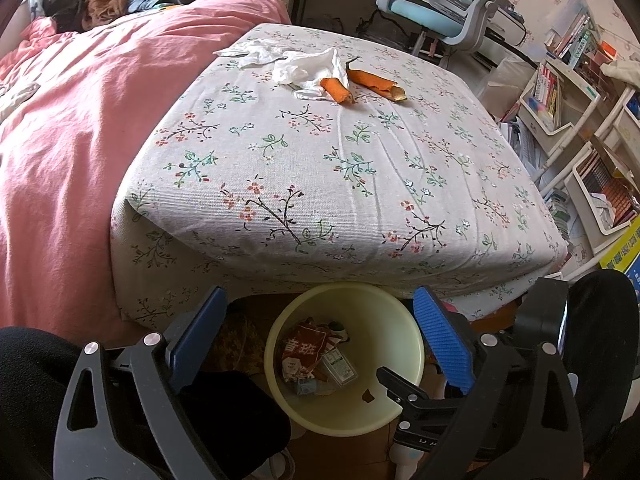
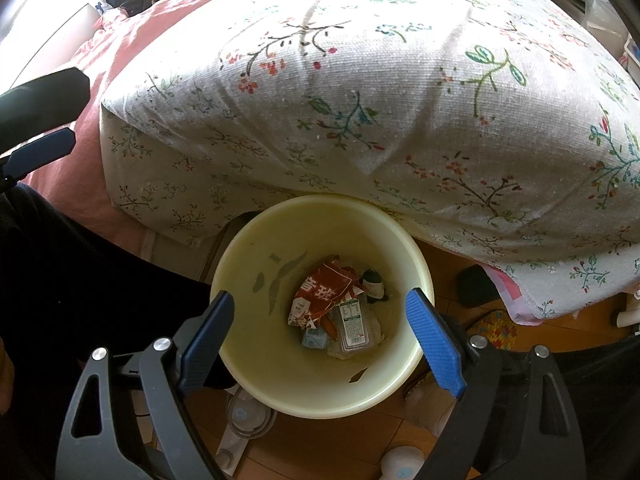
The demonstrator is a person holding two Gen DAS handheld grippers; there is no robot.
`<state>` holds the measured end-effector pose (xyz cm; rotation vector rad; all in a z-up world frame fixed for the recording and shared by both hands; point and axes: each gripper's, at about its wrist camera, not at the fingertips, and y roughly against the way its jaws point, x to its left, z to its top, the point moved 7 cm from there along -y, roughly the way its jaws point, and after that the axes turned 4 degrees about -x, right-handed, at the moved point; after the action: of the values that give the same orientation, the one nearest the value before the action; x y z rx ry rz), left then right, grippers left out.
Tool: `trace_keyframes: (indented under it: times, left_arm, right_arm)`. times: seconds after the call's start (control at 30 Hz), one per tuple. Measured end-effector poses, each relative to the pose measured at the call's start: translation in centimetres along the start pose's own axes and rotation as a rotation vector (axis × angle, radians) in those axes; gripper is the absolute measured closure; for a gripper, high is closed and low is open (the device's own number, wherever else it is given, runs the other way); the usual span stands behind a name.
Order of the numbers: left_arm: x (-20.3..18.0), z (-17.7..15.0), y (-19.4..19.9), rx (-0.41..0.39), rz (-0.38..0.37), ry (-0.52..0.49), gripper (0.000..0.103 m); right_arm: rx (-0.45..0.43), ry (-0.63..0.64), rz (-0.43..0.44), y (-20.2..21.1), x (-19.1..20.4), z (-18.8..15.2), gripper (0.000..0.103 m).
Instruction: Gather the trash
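Pink quilt (image 1: 60,140) on the far left, floral sheet (image 1: 320,152) covering the rest of the bed. Left gripper (image 1: 320,332) hangs low at the bed's foot, fingers wide apart, nothing held. Bin (image 1: 384,320) sits on the floor right below it, rim tucked under the sheet's edge. Bin already holds a red wrapper (image 2: 326,286), a clear labelled pack (image 2: 354,324) and other scraps.

Right gripper (image 2: 320,332) hovers straight over the bin, fingers also wide apart, empty. Looks like a drop-off step is finished, or a new pick hasn't begun.

Trash left: on the sheet's far side, white tissues (image 1: 304,66) bunched together, one orange peel (image 1: 338,90) touching the tissue, a second peel (image 1: 376,84) just beside it to the right. All well apart from both grippers.

Next move, my guess: reach one gripper across the bed to the tissue pile or a peel, close on it, bring it to the bin. Peels are thin and curled; pinch the edge. Tissue is soft and could drag its neighbour along.

Far right: shelves (image 1: 560,92) with books, a desk chair (image 1: 448,0) behind.
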<state>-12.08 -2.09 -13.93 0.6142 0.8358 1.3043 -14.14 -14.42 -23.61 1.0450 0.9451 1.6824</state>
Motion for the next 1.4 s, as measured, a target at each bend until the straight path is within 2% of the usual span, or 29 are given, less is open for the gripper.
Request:
trace_keyframes:
  times: [1.4]
  left_arm:
    - [0.37,0.1,-0.18,0.0,0.008,0.024,0.01]
  right_arm:
    - [-0.015,0.02,-0.009,0.46,0.19,0.19,0.019]
